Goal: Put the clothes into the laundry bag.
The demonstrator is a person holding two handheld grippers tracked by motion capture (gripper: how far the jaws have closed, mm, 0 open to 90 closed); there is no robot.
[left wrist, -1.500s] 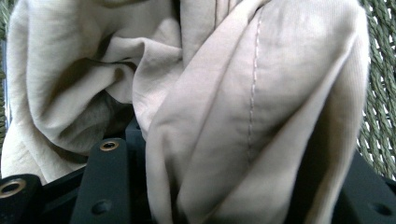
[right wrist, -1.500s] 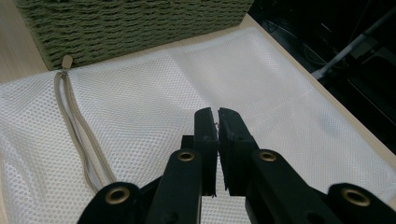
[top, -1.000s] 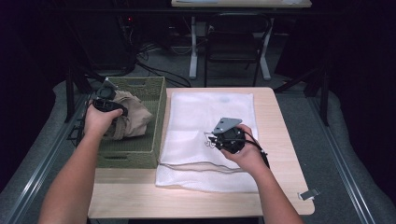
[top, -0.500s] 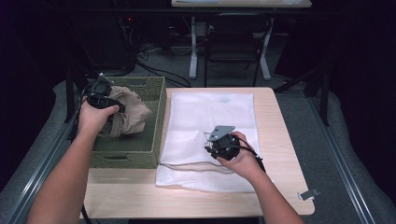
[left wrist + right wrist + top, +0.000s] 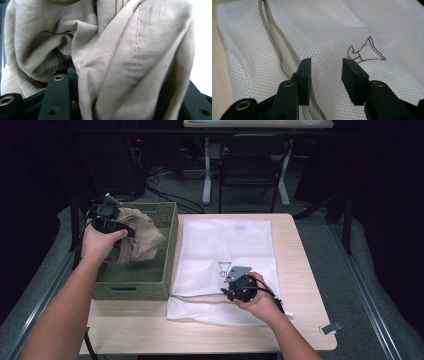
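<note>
A beige garment point(image 5: 142, 242) hangs bunched over the green woven basket point(image 5: 135, 290) at the table's left, and my left gripper point(image 5: 122, 227) is shut on it. In the left gripper view the beige garment point(image 5: 120, 62) fills the gap between the black jaws. A white mesh bag point(image 5: 225, 245) lies flat on the table's middle. My right gripper point(image 5: 227, 292) is low over its front part, beside the zipper edge point(image 5: 197, 296). In the right gripper view my right gripper point(image 5: 325, 62) has just been opening, with nothing between its fingers point(image 5: 303, 75) and the mesh bag point(image 5: 324, 27) and zipper point(image 5: 275, 50) beneath.
A small dark stitched mark point(image 5: 364, 51) sits on the mesh. Bare wooden tabletop point(image 5: 300, 270) lies right of the bag. A small clip point(image 5: 331, 327) lies at the front right corner. A chair point(image 5: 250, 160) and cables stand beyond the far edge.
The left hand has lifted the beige garment higher out of the basket. The right gripper has come down and toward the bag's front zipper edge, and its jaws have spread wider.
</note>
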